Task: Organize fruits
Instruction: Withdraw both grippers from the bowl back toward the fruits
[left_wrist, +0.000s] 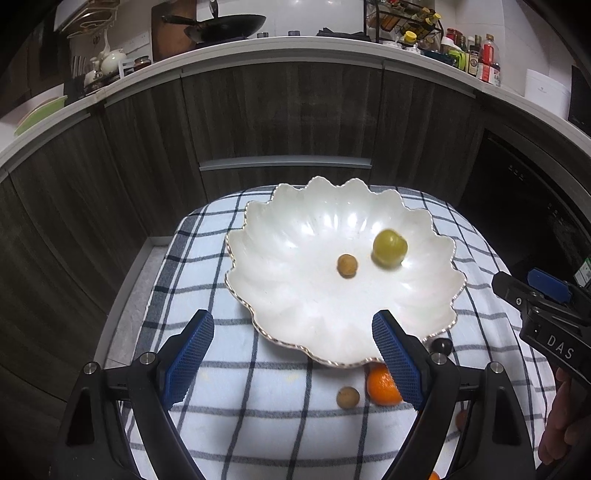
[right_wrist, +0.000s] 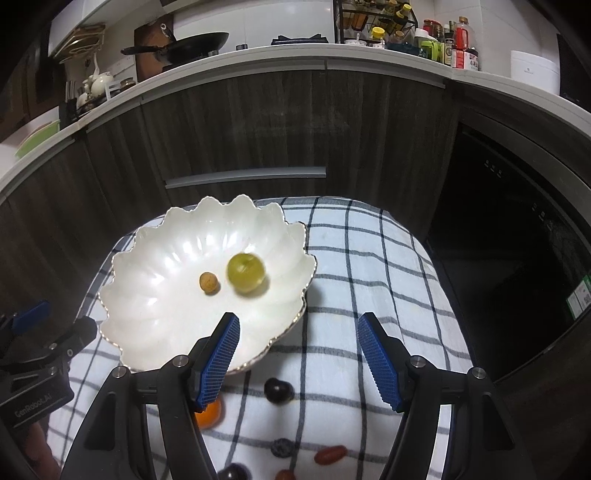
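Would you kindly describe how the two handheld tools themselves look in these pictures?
Both the left tool and the right tool have glossy black frames with silver pivot bolts and two fingers faced with blue, grid-textured pads. White lettering marks each body, "DAS" on the right one and "GenRobot.AI" on the left one. No sleeve shows.

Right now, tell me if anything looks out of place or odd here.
Nothing damaged or spilled. The green fruit in the white bowl looks blurred, maybe rolling, beside a small brown fruit. Others lie loose on the checked cloth.
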